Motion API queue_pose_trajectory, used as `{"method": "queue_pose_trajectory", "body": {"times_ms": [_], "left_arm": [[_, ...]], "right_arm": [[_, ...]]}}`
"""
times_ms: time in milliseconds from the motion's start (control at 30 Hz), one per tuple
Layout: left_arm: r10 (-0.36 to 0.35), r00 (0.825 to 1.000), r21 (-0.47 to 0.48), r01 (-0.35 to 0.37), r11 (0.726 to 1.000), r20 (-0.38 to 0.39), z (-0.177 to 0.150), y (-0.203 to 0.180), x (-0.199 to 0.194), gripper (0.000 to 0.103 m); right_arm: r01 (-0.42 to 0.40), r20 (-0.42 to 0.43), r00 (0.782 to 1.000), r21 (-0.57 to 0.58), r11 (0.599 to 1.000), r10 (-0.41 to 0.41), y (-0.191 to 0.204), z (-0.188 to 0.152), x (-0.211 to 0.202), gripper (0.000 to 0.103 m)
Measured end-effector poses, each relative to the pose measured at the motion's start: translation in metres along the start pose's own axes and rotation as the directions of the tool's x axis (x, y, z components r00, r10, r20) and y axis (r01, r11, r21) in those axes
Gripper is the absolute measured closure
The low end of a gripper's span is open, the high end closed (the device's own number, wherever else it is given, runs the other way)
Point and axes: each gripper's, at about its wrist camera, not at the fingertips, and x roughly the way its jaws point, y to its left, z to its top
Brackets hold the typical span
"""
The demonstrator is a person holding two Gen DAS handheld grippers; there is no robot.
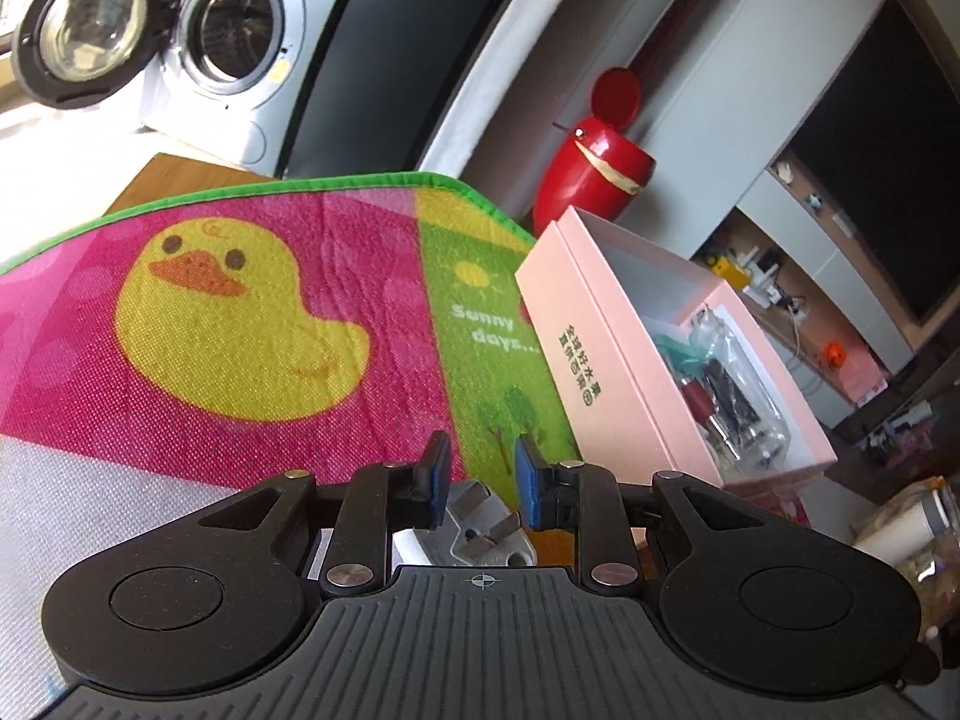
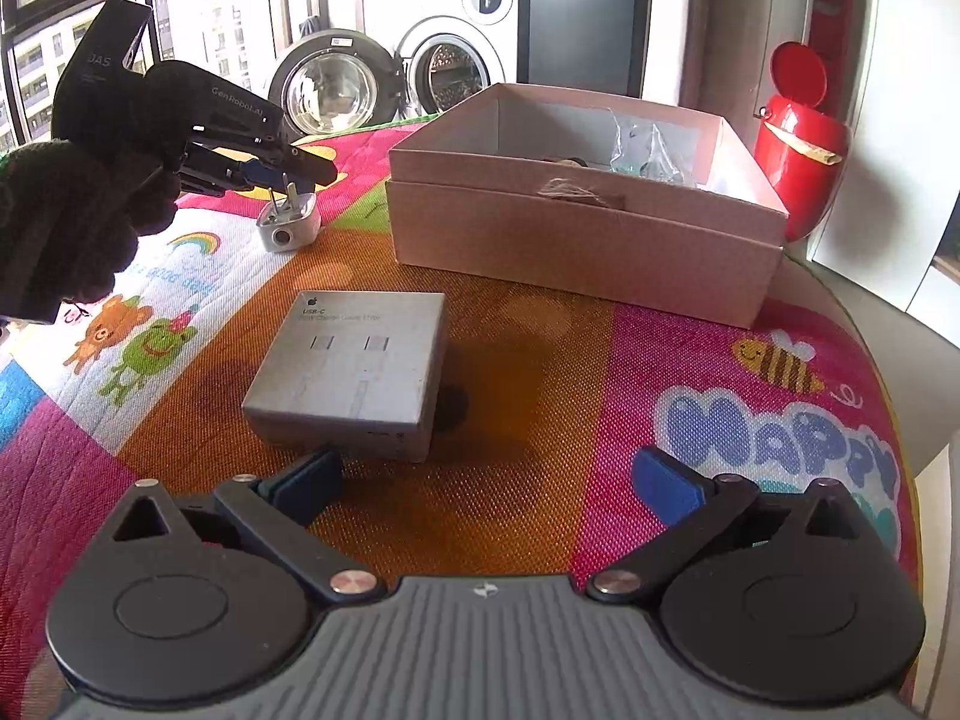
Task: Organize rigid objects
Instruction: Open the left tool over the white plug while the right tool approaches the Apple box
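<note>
left gripper (image 2: 282, 171) part-closed round white plug (image 2: 288, 219) prongs on mat (image 2: 540, 360), whether gripping unclear; squeeze prongs squarely, lift straight, carry to pink box (image 2: 588, 228); right gripper (image 2: 486, 480) wide open, empty

Left wrist cam is sitting really low, skimming over the bright cartoon play mat (image 1: 240, 324) and tilting hard, so the room is leaning over. It's facing the open pink cardboard box (image 1: 606, 360), which is close on its right, with the white front-loading washing machine (image 1: 228, 42) well behind.

Right wrist cam is riding higher, looking forward and down across the same mat (image 2: 540, 360) from further back, the box (image 2: 576, 234) in the middle distance. It's also catching the other black handheld gripper (image 2: 273, 171) from the side. Both are sharing mat, box, washer (image 2: 444, 72) and the glossy red flip-lid bin (image 1: 594, 174) (image 2: 801, 162).
</note>
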Motion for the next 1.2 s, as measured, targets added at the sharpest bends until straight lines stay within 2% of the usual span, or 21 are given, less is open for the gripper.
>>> {"method": "queue_pose_trajectory", "body": {"times_ms": [67,167,233,267,333,433,500,533,600,733,800,833,900,1000,1033,1133,1200], "left_arm": [[-0.007,1.000,0.114,0.010,0.993,-0.029,-0.009,-0.014,-0.002,0.077],[-0.006,0.998,0.292,0.022,0.956,-0.056,-0.030,-0.037,-0.011,0.077],[0.020,0.999,0.342,-0.004,0.940,-0.043,-0.041,-0.046,-0.020,0.076],[0.049,0.999,0.351,-0.045,0.935,-0.003,-0.046,-0.050,-0.029,0.077],[0.078,0.993,0.326,-0.102,0.940,0.086,-0.053,-0.053,-0.051,0.077],[0.148,0.978,0.186,-0.174,0.967,0.149,-0.061,-0.050,-0.079,0.077],[0.175,0.976,0.139,-0.193,0.971,0.132,-0.068,-0.048,-0.088,0.077],[0.174,0.980,0.149,-0.187,0.971,0.095,-0.073,-0.049,-0.089,0.077],[0.196,0.981,0.201,-0.194,0.960,0.010,-0.088,-0.057,-0.085,0.077],[0.215,0.971,0.317,-0.173,0.932,-0.102,-0.109,-0.075,-0.071,0.076],[0.229,0.969,0.353,-0.183,0.917,-0.094,-0.116,-0.083,-0.068,0.068],[0.226,0.969,0.349,-0.178,0.920,-0.100,-0.115,-0.085,-0.066,0.066],[0.206,0.972,0.326,-0.160,0.932,-0.112,-0.112,-0.087,-0.061,0.050],[0.181,0.976,0.299,-0.138,0.944,-0.123,-0.111,-0.091,-0.056,0.033],[0.176,0.977,0.284,-0.137,0.949,-0.117,-0.111,-0.092,-0.055,0.032],[0.166,0.984,0.187,-0.152,0.971,-0.059,-0.107,-0.087,-0.062,0.038],[0.208,0.978,0.159,-0.206,0.966,0.004,-0.102,-0.085,-0.066,0.038]], "right_arm": [[-0.002,0.000,1.000,0.000,1.000,0.002,0.000,-0.001,0.000,0.000],[-0.002,-0.003,1.000,0.001,1.000,0.002,0.000,0.000,0.000,0.000],[-0.003,-0.004,1.000,0.001,1.000,0.003,-0.001,0.000,0.000,0.000],[-0.003,-0.004,1.000,0.001,1.000,0.003,-0.001,0.000,0.000,0.000],[-0.004,-0.005,1.000,0.000,1.000,0.004,0.000,0.000,0.000,0.000],[-0.004,-0.005,1.000,-0.002,1.000,0.004,0.000,0.000,0.001,0.000],[-0.004,-0.005,1.000,-0.006,1.000,0.004,0.000,0.000,0.001,0.000],[-0.004,-0.006,1.000,-0.009,1.000,0.004,0.000,0.000,0.001,0.000],[-0.005,-0.007,1.000,-0.013,1.000,0.005,0.000,0.000,0.002,0.000],[-0.011,-0.008,1.000,-0.017,1.000,0.010,-0.001,0.000,0.002,0.000],[-0.011,-0.008,1.000,-0.018,1.000,0.011,0.000,0.001,0.003,0.000],[-0.012,-0.008,1.000,-0.018,1.000,0.012,0.000,0.001,0.003,0.000],[-0.014,-0.008,1.000,-0.018,1.000,0.013,-0.001,0.000,0.003,0.000],[-0.017,-0.005,1.000,-0.020,1.000,0.017,-0.001,-0.001,0.002,0.000],[-0.018,-0.004,1.000,-0.020,1.000,0.018,-0.001,-0.001,0.002,0.000],[-0.021,-0.002,1.000,-0.021,1.000,0.021,-0.002,-0.002,0.002,0.000],[-0.021,-0.002,1.000,-0.021,1.000,0.021,-0.002,-0.002,0.002,0.000]]}}
